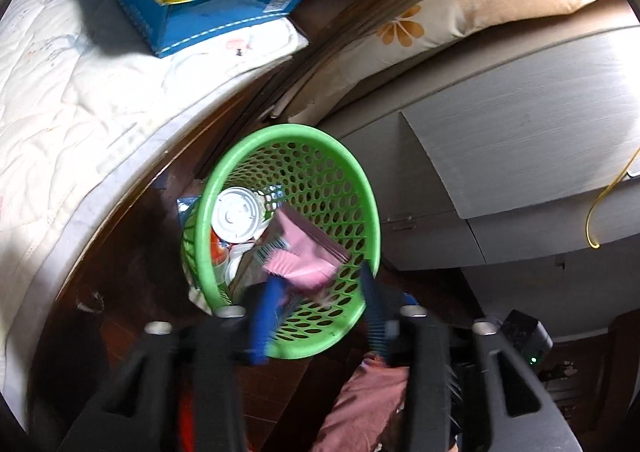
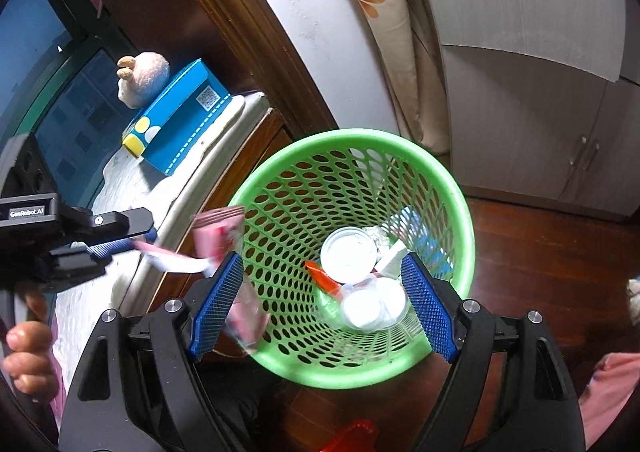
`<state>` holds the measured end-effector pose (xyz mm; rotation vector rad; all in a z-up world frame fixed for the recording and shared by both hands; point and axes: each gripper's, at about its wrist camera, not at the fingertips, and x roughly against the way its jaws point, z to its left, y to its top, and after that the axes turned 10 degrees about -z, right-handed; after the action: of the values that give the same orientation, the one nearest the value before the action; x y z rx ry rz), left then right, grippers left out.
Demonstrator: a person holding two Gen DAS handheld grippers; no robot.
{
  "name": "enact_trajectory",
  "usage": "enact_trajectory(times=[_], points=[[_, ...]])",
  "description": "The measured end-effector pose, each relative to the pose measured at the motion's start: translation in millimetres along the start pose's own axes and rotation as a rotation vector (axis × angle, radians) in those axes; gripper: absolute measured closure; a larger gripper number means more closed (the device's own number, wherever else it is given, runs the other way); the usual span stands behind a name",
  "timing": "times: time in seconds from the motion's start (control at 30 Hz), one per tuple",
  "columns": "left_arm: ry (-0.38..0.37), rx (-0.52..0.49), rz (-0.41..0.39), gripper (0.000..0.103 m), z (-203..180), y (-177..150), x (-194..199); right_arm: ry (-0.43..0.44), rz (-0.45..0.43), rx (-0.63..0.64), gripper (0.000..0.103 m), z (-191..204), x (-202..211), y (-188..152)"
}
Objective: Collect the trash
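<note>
A blue tissue box [image 2: 176,120] sits on the bed beside the green basket [image 2: 460,220]. White lids [image 2: 349,255] lie inside. The left gripper [image 1: 316,292], jaws apart, has a pink packet [image 1: 308,252] at the rim; whether it touches is unclear. The right gripper [image 2: 320,304] hangs open above.

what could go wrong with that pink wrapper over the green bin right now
The pink plastic wrapper sits at the rim of the green perforated plastic basket, left of it in the right wrist view, so it may fall outside onto the floor. The left gripper looks open, but blur hides whether the wrapper is free; it might cling to a blue pad. The open right gripper hovers over the basket mouth and could knock the light basket if lowered.
</note>
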<state>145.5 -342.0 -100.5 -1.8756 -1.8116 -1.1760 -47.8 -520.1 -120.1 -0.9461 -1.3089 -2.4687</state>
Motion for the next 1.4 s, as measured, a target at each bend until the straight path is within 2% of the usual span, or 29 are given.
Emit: enact_trajectory(times=[0.17, 0.4, 0.5, 0.8, 1.03, 1.4], points=[[-0.003, 0.015, 0.002, 0.055, 9.6, -3.5, 4.4, 0.013, -0.007, 0.002, 0.022, 6.1, 3.5, 0.1], [0.056, -0.044, -0.046, 0.054, 16.7, -9.0, 26.6, 0.037, 0.003, 0.032, 0.022, 22.1, 7.7, -1.1], [0.106, -0.076, -0.078, 0.048, 20.6, -11.1, 38.9, 0.046, 0.006, 0.059, 0.021, 32.6, 9.3, -2.8], [0.211, -0.142, -0.185, 0.042, 42.4, -21.1, 83.3, 0.086, 0.029, 0.147, 0.018, 75.6, 11.9, -8.0], [0.304, -0.162, -0.263, 0.035, 62.9, -29.3, 118.6, 0.112, 0.025, 0.256, 0.016, 119.2, 14.7, -13.9], [0.451, -0.168, -0.392, 0.018, 103.6, -45.6, 183.4, 0.151, 0.023, 0.351, 0.01, 176.3, 14.6, -20.4]])
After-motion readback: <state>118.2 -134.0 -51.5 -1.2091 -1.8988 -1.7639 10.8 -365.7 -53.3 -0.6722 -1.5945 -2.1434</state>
